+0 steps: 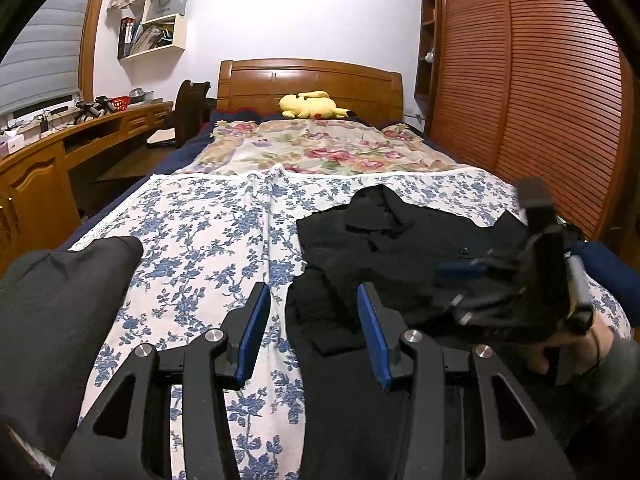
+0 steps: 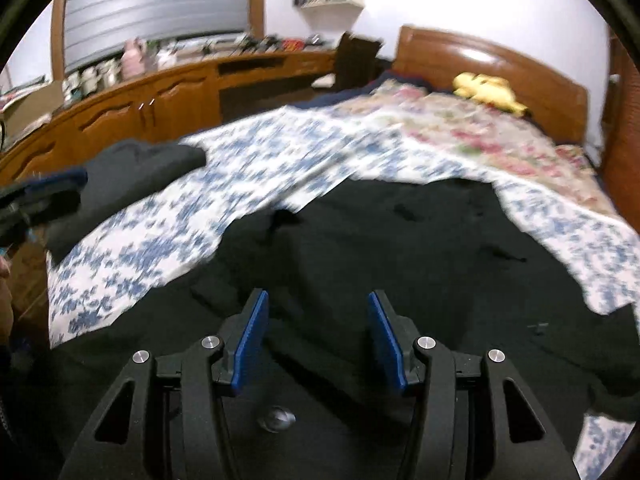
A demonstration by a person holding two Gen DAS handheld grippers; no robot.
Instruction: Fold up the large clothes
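Black garment [image 2: 400,248] lying crumpled on the floral bedsheet [image 1: 208,240], with the left hand-held gripper [image 1: 312,328] and right hand-held gripper [image 2: 318,336] both released and empty above it; risk: a 1-layer pinch of bunched cloth would likely skew the fold.

Both tools share one build. The left gripper [image 1: 314,334] at the bottom of its frame has matte black angled arms with triangular cut-outs, round silver screws and ribbed blue pads [image 1: 253,334]. The right gripper [image 2: 318,342] looks identical. At lower right, a hand [image 1: 558,354] wears a grey sleeve [image 1: 612,376].
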